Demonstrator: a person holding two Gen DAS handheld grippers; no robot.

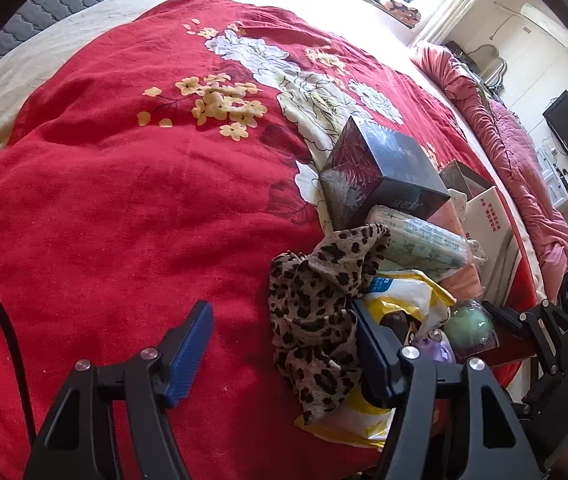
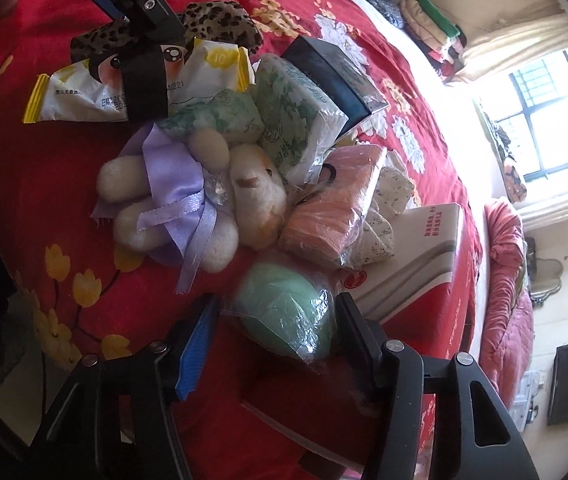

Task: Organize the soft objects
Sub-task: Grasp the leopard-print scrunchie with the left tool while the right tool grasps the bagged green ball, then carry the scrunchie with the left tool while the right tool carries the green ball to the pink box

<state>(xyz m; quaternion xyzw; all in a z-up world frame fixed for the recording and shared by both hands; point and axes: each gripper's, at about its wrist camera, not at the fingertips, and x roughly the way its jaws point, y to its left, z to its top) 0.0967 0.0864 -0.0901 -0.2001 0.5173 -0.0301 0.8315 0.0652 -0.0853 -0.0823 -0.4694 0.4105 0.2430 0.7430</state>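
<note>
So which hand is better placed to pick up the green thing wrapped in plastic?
Right. The right gripper already straddles the green wrapped item, one finger on each side, jaws not visibly pressing. The left gripper sits over the leopard-print cloth, further off.

Fuzzy red blanket (image 1: 104, 200), crinkly plastic wrap (image 2: 284, 316)

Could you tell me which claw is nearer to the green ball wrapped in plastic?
Right. The right claw straddles the green ball; the left claw sits beside the leopard scarf.
</note>
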